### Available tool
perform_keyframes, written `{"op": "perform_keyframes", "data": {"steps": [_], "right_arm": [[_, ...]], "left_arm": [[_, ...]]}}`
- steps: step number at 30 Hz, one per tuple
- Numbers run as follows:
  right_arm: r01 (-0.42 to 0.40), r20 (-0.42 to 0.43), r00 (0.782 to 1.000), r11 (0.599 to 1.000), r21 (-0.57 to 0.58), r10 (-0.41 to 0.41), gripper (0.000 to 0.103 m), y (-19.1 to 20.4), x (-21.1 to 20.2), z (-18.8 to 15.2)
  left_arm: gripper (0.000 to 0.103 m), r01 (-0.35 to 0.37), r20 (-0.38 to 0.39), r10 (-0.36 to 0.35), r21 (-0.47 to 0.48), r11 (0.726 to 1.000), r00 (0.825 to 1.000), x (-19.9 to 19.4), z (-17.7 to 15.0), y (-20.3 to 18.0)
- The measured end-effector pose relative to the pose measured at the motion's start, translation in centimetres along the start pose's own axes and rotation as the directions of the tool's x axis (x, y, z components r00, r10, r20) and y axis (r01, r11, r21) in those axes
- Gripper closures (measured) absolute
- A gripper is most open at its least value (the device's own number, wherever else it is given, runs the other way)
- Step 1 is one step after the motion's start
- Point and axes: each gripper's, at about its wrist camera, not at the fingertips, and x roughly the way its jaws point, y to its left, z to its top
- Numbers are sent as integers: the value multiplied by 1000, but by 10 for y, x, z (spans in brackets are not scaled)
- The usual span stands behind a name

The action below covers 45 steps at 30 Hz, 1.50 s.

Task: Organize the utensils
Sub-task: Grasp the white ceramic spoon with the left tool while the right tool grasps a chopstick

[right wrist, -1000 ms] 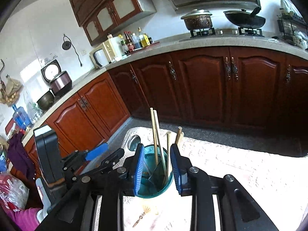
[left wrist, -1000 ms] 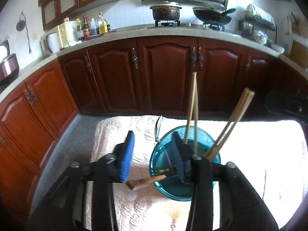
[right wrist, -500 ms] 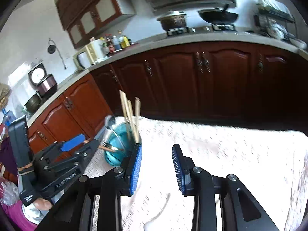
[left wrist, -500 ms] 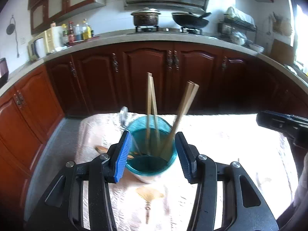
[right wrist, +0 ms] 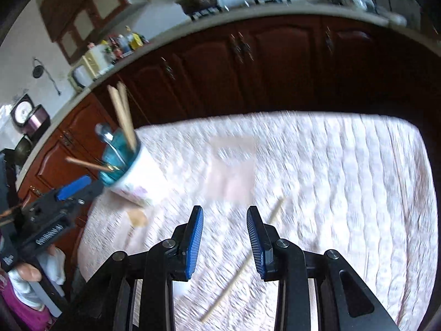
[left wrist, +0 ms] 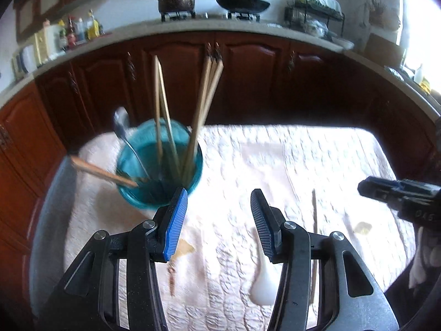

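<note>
Both grippers (left wrist: 219, 218) (right wrist: 224, 234) hang open and empty over a white quilted cloth (left wrist: 289, 160) – a blue cup (left wrist: 160, 171) of chopsticks (left wrist: 205, 104) stands at its left, dark wood cabinets (left wrist: 248, 77) behind; one chopstick (right wrist: 242, 270) lies loose.

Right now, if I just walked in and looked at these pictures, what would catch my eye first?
Probably the blue cup at the left of the pale quilted cloth, bristling with wooden chopsticks and a metal spoon. Next, a lone chopstick and a white spoon lying loose on the cloth near the open left gripper. Dark red cabinets fill the background.
</note>
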Motion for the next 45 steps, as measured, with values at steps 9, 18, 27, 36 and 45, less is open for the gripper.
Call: {"op": "perform_keyframes", "data": {"steps": [9, 18, 27, 36, 45], "right_arm": [[38, -140, 990, 993, 114, -21, 74, -53, 71, -15], [62, -205, 978, 988, 145, -31, 87, -79, 128, 5], [-26, -211, 976, 996, 90, 45, 94, -63, 132, 8], [-24, -227, 973, 995, 100, 46, 94, -78, 131, 0], [-43, -156, 986, 997, 62, 52, 96, -49, 124, 11]], "left_arm": [[56, 73, -173, -75, -15, 997, 982, 45, -33, -7], [56, 109, -272, -108, -10, 994, 956, 85, -45, -15], [56, 162, -342, -146, 17, 987, 928, 124, -48, -35], [67, 187, -383, -162, 28, 982, 909, 156, -48, -47], [91, 204, -346, -200, -25, 979, 916, 141, -43, -36]]}}
